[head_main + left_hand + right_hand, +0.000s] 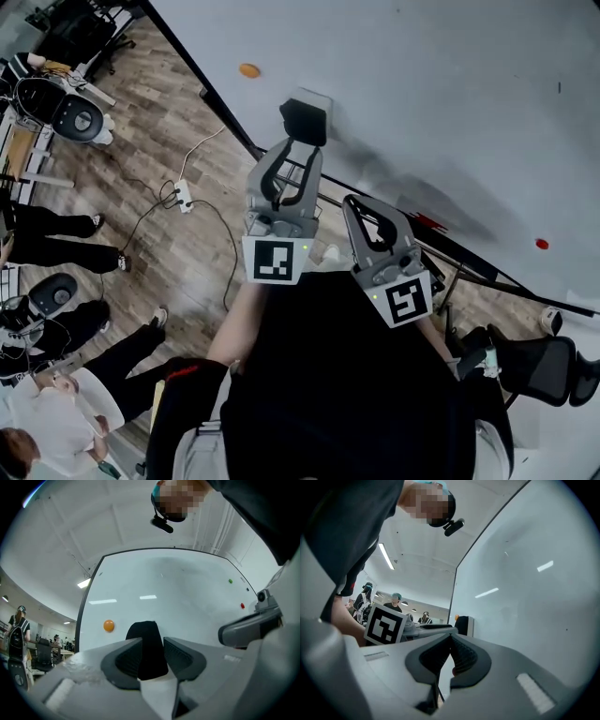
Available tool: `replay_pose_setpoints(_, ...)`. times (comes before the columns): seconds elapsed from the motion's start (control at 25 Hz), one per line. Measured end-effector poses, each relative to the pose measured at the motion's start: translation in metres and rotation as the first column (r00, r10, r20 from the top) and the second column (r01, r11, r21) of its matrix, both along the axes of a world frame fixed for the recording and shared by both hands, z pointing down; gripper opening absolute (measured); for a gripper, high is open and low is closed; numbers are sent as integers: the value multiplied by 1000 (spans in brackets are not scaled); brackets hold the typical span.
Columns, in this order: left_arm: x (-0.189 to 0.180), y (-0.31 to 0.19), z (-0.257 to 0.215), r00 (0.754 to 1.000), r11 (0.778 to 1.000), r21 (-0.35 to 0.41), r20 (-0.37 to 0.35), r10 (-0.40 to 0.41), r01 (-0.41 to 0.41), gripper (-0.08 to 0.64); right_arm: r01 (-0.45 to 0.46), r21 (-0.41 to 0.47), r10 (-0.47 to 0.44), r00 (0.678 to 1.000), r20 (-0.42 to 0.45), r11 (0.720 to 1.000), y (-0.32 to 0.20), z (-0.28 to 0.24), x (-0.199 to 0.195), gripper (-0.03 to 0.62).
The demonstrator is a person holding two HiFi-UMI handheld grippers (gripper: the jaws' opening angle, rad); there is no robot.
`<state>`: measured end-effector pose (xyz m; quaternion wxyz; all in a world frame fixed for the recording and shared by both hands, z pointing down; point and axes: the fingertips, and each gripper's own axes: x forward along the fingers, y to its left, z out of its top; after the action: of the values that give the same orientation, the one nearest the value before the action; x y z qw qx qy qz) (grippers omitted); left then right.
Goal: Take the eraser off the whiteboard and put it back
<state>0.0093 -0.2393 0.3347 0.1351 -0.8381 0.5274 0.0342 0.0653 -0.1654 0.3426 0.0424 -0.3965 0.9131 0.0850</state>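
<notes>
Up at whiteboard (pixel 422 84), eraser (pixel 146 641) between left hand-held gripper (pixel 151 654) jaws.
</notes>
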Motion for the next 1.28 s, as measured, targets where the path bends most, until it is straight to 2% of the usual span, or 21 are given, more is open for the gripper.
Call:
replay_pose_setpoints(0.24, -1, -13, 4, 999, 998, -62, -37, -31, 28, 241, 23, -2, -23, 1000, 2, 1000, -5, 1, 2, 3)
replay_pose_setpoints(0.4, 1, -22, 6, 998, 996, -84, -38, -42, 39, 278, 25, 0, -25, 1000, 0, 1000, -7, 3, 4, 2)
replay_pose_setpoints(0.8, 5, -41, 6, 994, 988, -141, -77, -74, 63, 281, 9, 0, -9, 1000, -6, 1000, -15, 3, 17, 2)
replay_pose_setpoints(1.28, 4, -44, 6, 994, 987, -149, -78, -76, 64, 244, -5, -2, 5, 1000, 5, 1000, -17, 4, 19, 3)
